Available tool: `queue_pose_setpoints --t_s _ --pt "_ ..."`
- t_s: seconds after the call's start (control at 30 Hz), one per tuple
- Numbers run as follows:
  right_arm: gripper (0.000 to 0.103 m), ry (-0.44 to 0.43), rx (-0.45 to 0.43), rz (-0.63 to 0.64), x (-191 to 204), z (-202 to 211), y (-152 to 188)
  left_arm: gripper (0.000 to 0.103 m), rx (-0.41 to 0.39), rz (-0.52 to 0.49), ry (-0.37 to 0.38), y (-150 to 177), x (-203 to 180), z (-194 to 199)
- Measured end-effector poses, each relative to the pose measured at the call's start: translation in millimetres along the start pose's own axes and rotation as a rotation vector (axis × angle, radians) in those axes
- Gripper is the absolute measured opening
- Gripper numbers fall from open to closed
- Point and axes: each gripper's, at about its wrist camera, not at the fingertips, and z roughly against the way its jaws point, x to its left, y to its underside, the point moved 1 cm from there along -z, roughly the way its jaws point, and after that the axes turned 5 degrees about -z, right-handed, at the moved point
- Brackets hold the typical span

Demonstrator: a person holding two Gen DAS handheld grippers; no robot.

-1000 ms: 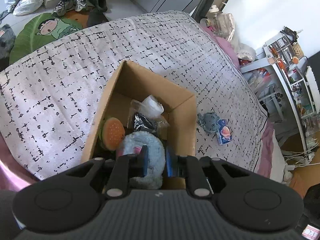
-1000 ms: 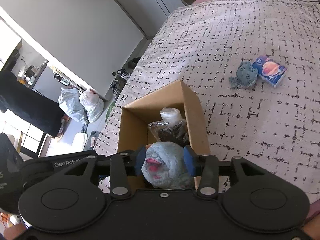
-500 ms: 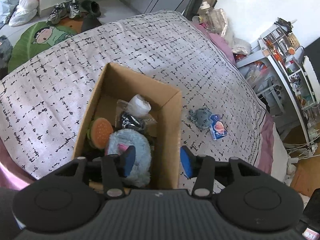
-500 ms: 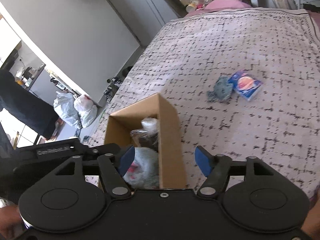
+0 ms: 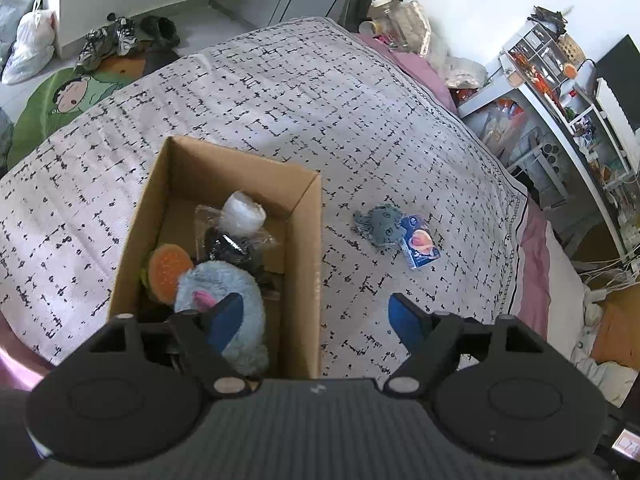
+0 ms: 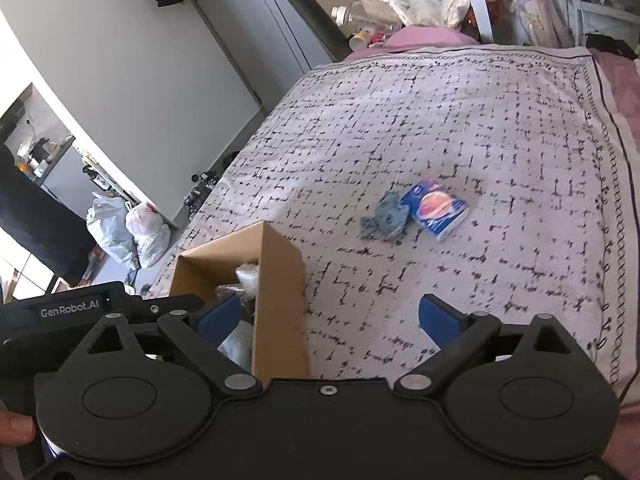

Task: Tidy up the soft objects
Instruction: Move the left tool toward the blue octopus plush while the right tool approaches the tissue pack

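A cardboard box [image 5: 305,240] [image 6: 280,280] stands on the patterned bed cover. Inside lie a fluffy light-blue plush [image 5: 224,292], a burger plush [image 5: 166,270], a dark packet [image 5: 228,246] and a white bundle [image 5: 244,216]. A small grey-blue plush [image 5: 380,224] [image 6: 386,216] lies on the cover right of the box, touching a blue tissue pack [image 5: 420,244] [image 6: 436,208]. My left gripper [image 5: 314,316] is open and empty above the box's right wall. My right gripper [image 6: 330,320] is open and empty over the same wall.
The bed cover [image 5: 280,92] spreads beyond the box. A pink sheet edge [image 5: 532,240] runs along the right. Cluttered shelves [image 5: 560,92] stand right of the bed. Shoes [image 5: 112,40], a green mat [image 5: 68,96] and plastic bags [image 6: 128,232] lie on the floor.
My right gripper opened and let the light-blue plush drop into the box. Both grippers opened wide and shifted right, toward the small grey-blue plush.
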Motion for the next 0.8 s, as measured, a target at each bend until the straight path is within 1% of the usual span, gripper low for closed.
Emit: queue_pose_setpoints --t_s 0.3,0.43,0.8 --pt "0.098 0.000 -0.030 -0.002 -23 6 -20 0.080 -0.005 -0.021 0.005 -2 -24 -6" --pt "0.102 -0.007 -0.043 0.004 -31 9 -28 0.080 -0.014 -0.023 -0.005 -5 -34 -8" --pt "0.103 -0.023 -0.063 0.011 -52 13 -52 0.080 -0.027 -0.040 -0.011 -15 -63 -19"
